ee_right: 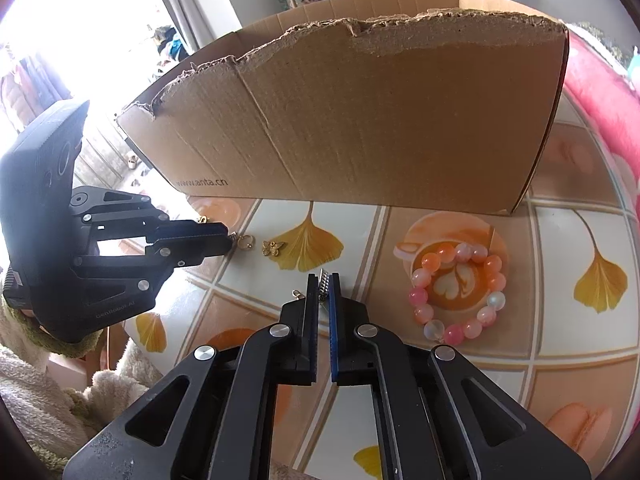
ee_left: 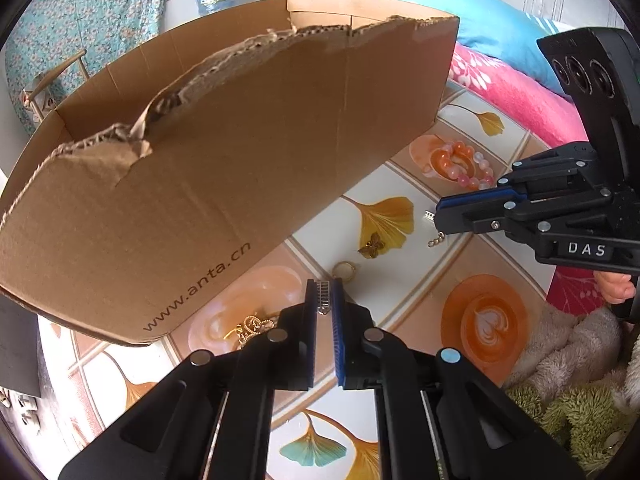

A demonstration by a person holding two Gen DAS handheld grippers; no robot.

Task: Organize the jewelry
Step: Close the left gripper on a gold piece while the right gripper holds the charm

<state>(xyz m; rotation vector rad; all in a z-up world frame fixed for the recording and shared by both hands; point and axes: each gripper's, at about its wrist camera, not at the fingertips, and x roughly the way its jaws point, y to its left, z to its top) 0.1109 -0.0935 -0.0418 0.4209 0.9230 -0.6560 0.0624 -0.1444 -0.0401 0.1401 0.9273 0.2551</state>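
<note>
Evidently each tool is clamped on a small silver chain piece: the left tool point(ee_left: 325, 294) pinches a ribbed link point(ee_left: 323, 295) at centre frame, and the right tool point(ee_right: 324, 286) grips its own link point(ee_right: 323, 283), possibly two ends of one bracelet. Both pieces stand upright between the pads, long axis pointing at the cardboard box point(ee_right: 360, 120), which fills the upper frame just beyond. Its torn near wall is the edge to clear. On the worktop point(ee_right: 560, 340), a bead bracelet point(ee_right: 460, 292) lies right of the right tool; a gold ring point(ee_left: 344, 270) and butterfly charm point(ee_left: 371, 245) sit nearest the left.
</note>
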